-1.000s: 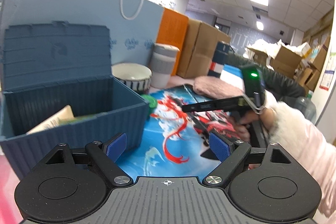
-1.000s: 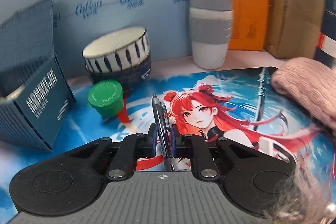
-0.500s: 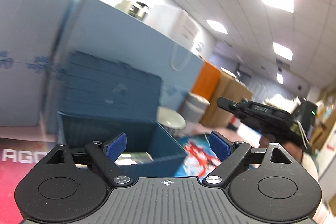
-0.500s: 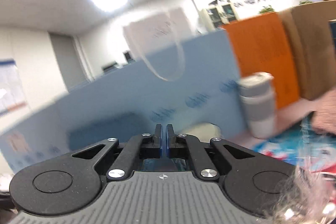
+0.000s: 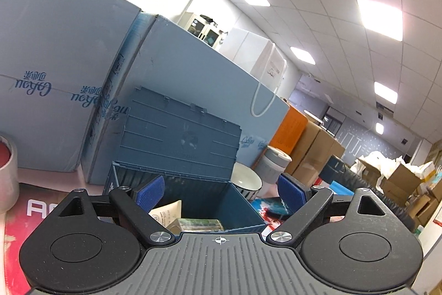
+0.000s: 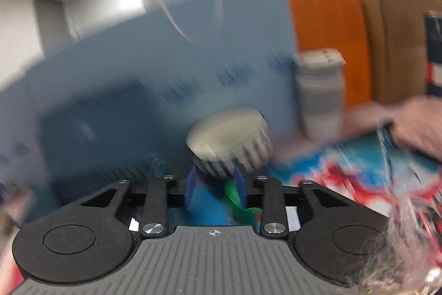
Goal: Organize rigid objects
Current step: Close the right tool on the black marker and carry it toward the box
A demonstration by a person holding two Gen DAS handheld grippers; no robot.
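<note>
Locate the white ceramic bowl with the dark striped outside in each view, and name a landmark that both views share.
Left wrist view: the white ceramic bowl with the dark striped outside sits right of centre, just beyond the open blue plastic crate.
Right wrist view: it is blurred at centre, just above the fingertips.
Shared landmark: the grey and white lidded cup, right of the bowl.

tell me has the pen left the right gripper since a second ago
Yes. The right gripper has nothing between its opening jaws; only the striped bowl shows beyond them.

Bright ceiling panels [image 5: 382, 18] light both views evenly. Left wrist view sharp, with fisheye bending at its edges. Right wrist view heavily motion-blurred; bowl [image 6: 229, 140] smeared.
</note>
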